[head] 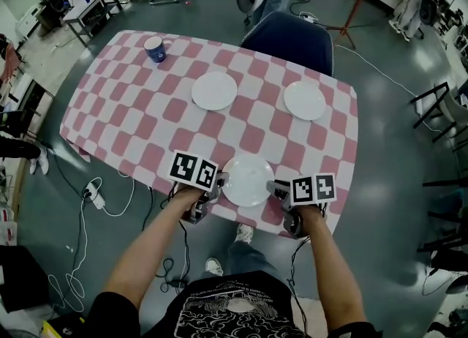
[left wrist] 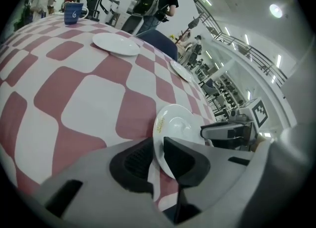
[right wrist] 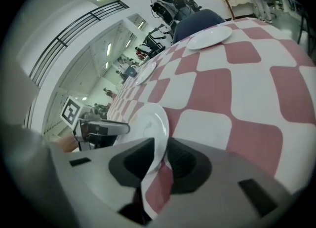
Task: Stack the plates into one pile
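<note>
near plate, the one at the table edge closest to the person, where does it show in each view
Head view: near plate at lower centre, between left gripper and right gripper.
Left gripper view: near plate at lower centre, rim clamped in the jaws.
Right gripper view: near plate at lower centre-left, rim clamped in the jaws.
Shared landmark: dark blue chair at the table's far side.

White plates (head: 248, 181), pink-and-white checked tablecloth (head: 146, 102), blue cup (head: 154, 48) (white mark), navy chair (head: 289, 40)
</note>
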`<action>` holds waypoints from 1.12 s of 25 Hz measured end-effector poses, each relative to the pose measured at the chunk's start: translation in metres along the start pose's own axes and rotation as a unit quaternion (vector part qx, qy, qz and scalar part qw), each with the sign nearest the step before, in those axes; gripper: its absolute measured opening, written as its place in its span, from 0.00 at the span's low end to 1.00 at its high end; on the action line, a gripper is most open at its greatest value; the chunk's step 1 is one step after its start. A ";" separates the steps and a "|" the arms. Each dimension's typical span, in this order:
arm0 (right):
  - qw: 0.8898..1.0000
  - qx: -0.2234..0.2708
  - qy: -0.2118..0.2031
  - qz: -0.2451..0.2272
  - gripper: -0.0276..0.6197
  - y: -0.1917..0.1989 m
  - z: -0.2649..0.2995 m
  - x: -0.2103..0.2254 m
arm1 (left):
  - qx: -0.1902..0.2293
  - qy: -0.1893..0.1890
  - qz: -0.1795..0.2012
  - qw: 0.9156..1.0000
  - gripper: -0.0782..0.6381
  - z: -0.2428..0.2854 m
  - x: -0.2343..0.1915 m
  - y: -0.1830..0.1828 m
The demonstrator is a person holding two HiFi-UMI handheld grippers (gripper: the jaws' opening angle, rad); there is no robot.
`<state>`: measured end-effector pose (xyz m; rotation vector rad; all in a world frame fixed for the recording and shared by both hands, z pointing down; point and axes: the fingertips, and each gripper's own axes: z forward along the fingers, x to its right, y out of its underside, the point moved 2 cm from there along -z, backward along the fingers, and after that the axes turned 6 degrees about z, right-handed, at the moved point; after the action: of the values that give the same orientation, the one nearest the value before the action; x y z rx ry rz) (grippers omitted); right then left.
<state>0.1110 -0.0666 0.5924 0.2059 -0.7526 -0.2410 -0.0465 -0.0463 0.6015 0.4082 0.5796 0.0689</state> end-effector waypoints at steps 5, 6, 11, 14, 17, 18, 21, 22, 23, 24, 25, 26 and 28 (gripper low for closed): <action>1.000 -0.003 0.002 0.006 0.13 -0.001 -0.001 0.001 | 0.008 0.001 -0.009 1.000 0.19 -0.003 -0.002 -0.005; 1.000 -0.001 -0.005 0.011 0.12 -0.003 -0.002 -0.001 | 0.013 0.001 -0.009 1.000 0.19 -0.005 -0.002 -0.008; 0.999 0.005 -0.026 0.017 0.10 -0.014 -0.007 -0.009 | 0.035 0.004 -0.003 0.999 0.18 -0.017 0.001 -0.021; 0.999 0.013 -0.038 0.011 0.10 -0.025 -0.011 -0.020 | 0.050 0.002 0.000 0.999 0.18 -0.028 0.001 -0.031; 0.999 0.021 -0.047 -0.004 0.09 -0.042 -0.016 -0.032 | 0.071 0.000 -0.001 0.997 0.18 -0.041 0.002 -0.045; 0.998 0.023 -0.049 -0.010 0.09 -0.048 -0.018 -0.036 | 0.077 -0.001 -0.002 0.997 0.18 -0.045 0.002 -0.049; 0.998 0.028 -0.056 -0.021 0.09 -0.063 -0.025 -0.049 | 0.093 -0.006 -0.003 0.996 0.18 -0.057 0.003 -0.063; 0.998 0.029 -0.059 -0.023 0.09 -0.067 -0.027 -0.053 | 0.098 -0.008 -0.002 0.995 0.18 -0.061 0.003 -0.067; 0.997 0.030 -0.062 -0.026 0.09 -0.072 -0.028 -0.056 | 0.102 -0.011 -0.001 0.995 0.18 -0.065 0.004 -0.072; 0.997 0.031 -0.065 -0.029 0.09 -0.077 -0.029 -0.059 | 0.106 -0.014 -0.001 0.994 0.18 -0.069 0.004 -0.076; 0.997 0.031 -0.068 -0.031 0.09 -0.081 -0.030 -0.062 | 0.109 -0.017 -0.001 0.994 0.18 -0.073 0.004 -0.080; 0.996 0.031 -0.072 -0.033 0.09 -0.086 -0.030 -0.065 | 0.113 -0.020 -0.001 0.993 0.18 -0.076 0.004 -0.084; 0.996 0.031 -0.078 -0.039 0.09 -0.096 -0.032 -0.072 | 0.120 -0.027 -0.003 0.992 0.18 -0.084 0.004 -0.092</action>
<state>0.0688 -0.1341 0.4976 0.2770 -0.9087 -0.3110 -0.0937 -0.1005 0.4998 0.6398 0.5378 -0.0174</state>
